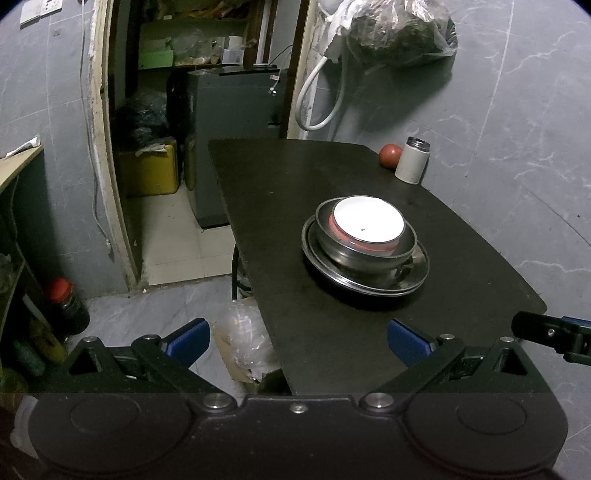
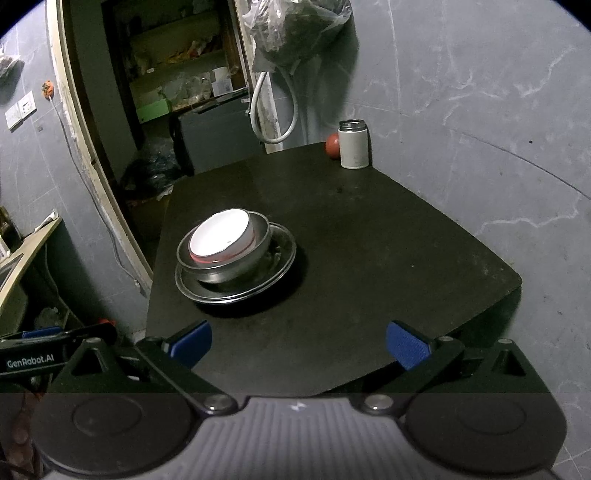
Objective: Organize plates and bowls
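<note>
The stack sits on the black table [image 1: 332, 350], ahead of both grippers and clear of them. It consists of a steel plate [image 1: 369, 286] at the bottom, a steel bowl [image 1: 354, 254] on it, and a white bowl [image 1: 367, 223] with a red outer wall nested inside the steel one. There may be two plates under the bowls; the doubled rim suggests it, but glare prevents confirmation.

From the left gripper [image 1: 297, 341], the stack lies ahead and slightly right of centre. From the right gripper [image 2: 299, 343], the same plate [image 2: 258, 280], steel bowl [image 2: 236, 269] and white bowl [image 2: 221, 238] lie ahead and to the left. Neither gripper touches any dish.

Left gripper: blue pads spread wide, nothing between them. Right gripper: pads likewise wide apart, empty.

At the table's far corner stand a white flask [image 1: 413, 160] with a steel top and, just beside it, a red round fruit [image 1: 390, 156]. The table is against a grey marbled wall [image 1: 517, 110]. A plastic bag [image 1: 399, 29] hangs above, with a white hose [image 1: 317, 99] looped below it. Left of the table a doorway opens onto a dark appliance [image 1: 229, 129], shelves and a yellow box [image 1: 151, 171].

Both grippers are held low at the near table edge, pointing across the top. The right gripper's tip shows at the right margin of the left view; the left gripper's body shows at the left margin of the right view.
</note>
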A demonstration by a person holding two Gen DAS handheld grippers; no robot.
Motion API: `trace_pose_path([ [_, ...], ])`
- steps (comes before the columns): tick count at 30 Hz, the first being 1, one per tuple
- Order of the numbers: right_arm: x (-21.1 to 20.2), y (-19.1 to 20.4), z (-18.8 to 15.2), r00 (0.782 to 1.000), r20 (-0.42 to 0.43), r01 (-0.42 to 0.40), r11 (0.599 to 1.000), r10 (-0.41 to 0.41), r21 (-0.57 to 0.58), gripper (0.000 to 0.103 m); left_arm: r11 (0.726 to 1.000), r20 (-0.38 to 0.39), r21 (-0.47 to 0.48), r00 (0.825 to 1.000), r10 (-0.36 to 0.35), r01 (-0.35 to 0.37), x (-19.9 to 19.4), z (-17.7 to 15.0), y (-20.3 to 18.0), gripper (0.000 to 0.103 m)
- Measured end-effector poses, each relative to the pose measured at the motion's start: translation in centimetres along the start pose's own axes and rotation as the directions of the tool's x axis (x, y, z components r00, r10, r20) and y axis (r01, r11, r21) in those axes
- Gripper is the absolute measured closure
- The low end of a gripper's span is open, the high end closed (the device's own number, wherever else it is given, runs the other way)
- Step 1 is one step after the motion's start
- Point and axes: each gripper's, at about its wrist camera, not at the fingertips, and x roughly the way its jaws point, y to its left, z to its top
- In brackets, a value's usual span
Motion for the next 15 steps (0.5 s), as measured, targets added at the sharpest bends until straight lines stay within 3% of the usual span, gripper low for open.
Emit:
trace_pose_path([
  [15,0.00,0.19,0.07,1.000,0.003,0.004,1.000,-0.004,0.001,0.000,1.000,0.000,-0.001,1.000,-0.004,0.004,0.32,0.23,0.27,0.001],
])
